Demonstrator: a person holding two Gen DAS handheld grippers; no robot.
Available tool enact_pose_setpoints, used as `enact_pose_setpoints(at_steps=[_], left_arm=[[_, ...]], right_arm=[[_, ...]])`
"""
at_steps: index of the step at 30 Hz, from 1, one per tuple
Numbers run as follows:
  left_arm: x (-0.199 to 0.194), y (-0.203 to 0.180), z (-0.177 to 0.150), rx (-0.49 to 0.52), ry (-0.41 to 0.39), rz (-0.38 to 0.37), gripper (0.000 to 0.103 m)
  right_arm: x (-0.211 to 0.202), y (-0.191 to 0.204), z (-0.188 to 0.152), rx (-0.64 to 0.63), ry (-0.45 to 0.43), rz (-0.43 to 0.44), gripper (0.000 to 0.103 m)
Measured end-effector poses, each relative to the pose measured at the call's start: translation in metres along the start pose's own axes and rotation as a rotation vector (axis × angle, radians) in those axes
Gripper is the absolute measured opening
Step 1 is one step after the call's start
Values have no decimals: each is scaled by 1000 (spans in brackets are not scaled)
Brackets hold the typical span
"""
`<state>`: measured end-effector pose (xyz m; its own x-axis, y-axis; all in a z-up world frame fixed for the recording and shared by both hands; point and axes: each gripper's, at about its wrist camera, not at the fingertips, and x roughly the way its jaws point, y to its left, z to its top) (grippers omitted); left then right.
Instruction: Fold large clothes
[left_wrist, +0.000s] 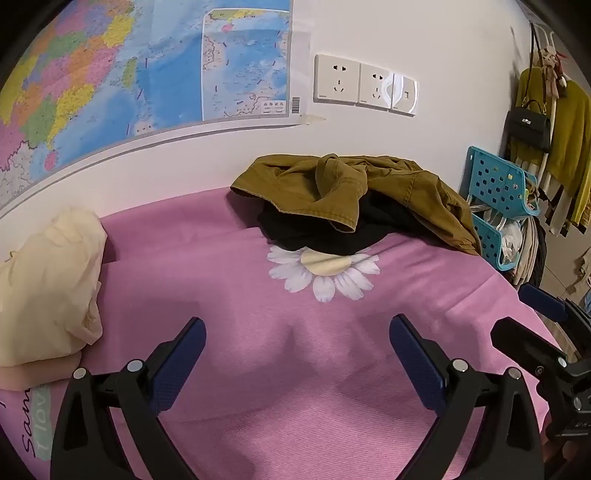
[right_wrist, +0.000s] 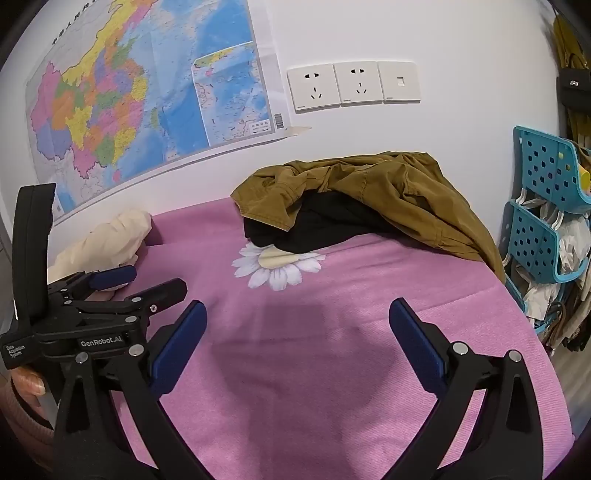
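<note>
An olive-brown jacket (left_wrist: 369, 184) lies crumpled at the far edge of the pink cloth (left_wrist: 240, 295), on top of a black garment (left_wrist: 325, 232). The same jacket (right_wrist: 388, 188) and black garment (right_wrist: 317, 225) show in the right wrist view. A cream garment (left_wrist: 48, 288) is bunched at the left; it also shows at the far left as a cream garment (right_wrist: 110, 240). My left gripper (left_wrist: 297, 332) hovers open over the pink cloth, nothing between its fingers. My right gripper (right_wrist: 297, 317) is likewise open and empty, well short of the clothes pile.
A daisy print (left_wrist: 325, 273) marks the pink cloth just in front of the pile. A map (left_wrist: 110, 74) and wall sockets (left_wrist: 365, 85) are on the wall behind. Blue plastic baskets (left_wrist: 498, 199) and hanging clothes (left_wrist: 569, 147) stand at the right.
</note>
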<state>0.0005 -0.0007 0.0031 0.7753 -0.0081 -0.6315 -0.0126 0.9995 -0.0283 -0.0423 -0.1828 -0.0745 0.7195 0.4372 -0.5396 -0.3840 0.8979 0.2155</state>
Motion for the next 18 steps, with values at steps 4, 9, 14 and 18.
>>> enact_pose_setpoints(at_steps=[4,9,14,18], left_arm=[[-1,-1,1,-1,1,0,96],[-1,-1,0,1,-3,1,96],[0,-2,0,2,-6,5,96],[-1,-2,0,1,-7,4,96]], right_arm=[[0,-1,0,1,0,5,97],[1,-1,0,1,1,4,97],[1,-1,0,2,2,6,97],[0,-2,0,2,1,4,97]])
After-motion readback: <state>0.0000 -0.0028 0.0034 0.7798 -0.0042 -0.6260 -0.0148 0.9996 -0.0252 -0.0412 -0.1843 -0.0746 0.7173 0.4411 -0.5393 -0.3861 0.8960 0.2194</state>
